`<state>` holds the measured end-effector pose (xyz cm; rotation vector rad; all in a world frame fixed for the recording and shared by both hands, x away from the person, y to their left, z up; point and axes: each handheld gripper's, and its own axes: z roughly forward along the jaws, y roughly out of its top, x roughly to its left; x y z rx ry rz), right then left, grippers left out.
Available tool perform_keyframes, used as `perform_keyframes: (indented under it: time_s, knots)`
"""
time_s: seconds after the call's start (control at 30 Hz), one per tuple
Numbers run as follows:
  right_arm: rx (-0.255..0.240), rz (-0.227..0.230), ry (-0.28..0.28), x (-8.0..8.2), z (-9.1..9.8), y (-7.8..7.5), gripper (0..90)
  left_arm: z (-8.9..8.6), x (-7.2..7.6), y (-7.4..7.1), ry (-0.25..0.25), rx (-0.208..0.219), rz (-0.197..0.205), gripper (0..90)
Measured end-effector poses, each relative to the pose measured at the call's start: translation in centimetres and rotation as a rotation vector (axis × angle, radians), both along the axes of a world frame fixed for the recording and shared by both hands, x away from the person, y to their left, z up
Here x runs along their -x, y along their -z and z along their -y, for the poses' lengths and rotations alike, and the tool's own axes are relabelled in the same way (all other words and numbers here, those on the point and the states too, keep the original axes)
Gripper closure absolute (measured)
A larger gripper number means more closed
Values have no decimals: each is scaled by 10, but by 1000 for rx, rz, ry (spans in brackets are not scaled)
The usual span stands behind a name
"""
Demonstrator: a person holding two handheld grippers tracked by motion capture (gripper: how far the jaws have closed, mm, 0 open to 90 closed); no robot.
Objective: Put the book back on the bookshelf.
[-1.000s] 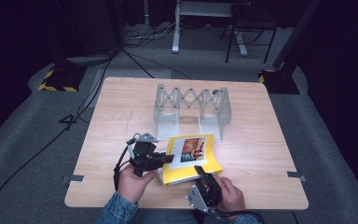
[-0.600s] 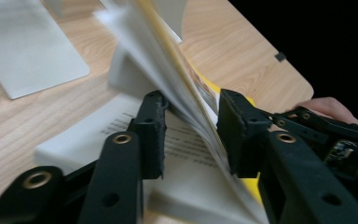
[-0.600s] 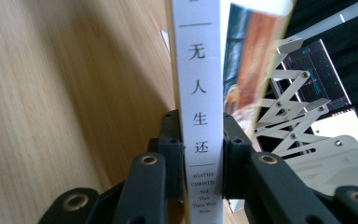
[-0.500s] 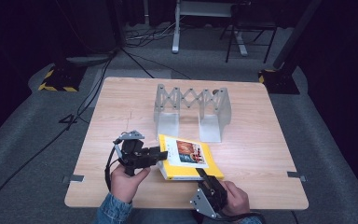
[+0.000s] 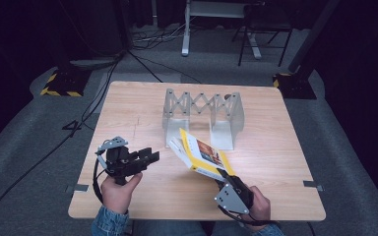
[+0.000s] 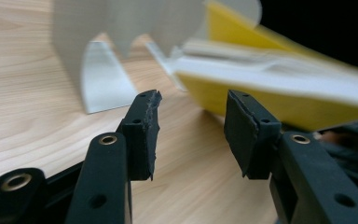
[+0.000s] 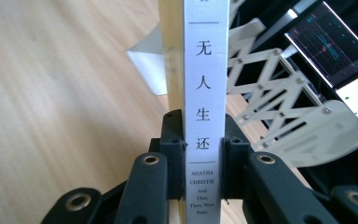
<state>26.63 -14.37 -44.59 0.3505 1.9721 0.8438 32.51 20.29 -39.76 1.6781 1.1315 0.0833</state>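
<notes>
Jaws clamp book point(image 7: 206, 93), wooden table point(image 5: 128, 108), dark room

Book: yellow-covered book point(image 5: 202, 155), tilted, raised off the table point(image 5: 285, 162).
Right hand-held gripper point(image 5: 225, 178): clamped on the book's near corner.
Left hand-held gripper point(image 5: 150, 158): jaws apart, empty, well left of the book.
Rack: grey folding rack point(image 5: 203, 115) behind the book.
</notes>
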Motion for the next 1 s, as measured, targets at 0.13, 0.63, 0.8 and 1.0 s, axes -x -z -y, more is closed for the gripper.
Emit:
perform_keyframes:
  time_s: [0.13, 0.63, 0.8, 1.0]
  knots:
    - [-52, -4, 25, -3, 11, -14, 761, -12, -3, 12, -67, -56, -12, 549]
    - [-223, 3, 93, -12, 33, -51, 761, -44, -14, 61, -249, -266, -40, 542]
    - [-274, 9, 101, -16, 38, -62, 761, -42, -18, 72, -243, -362, -8, 509]
    - [-320, 3, 123, -27, 42, -74, 761, -40, -22, 81, -231, -421, 10, 500]
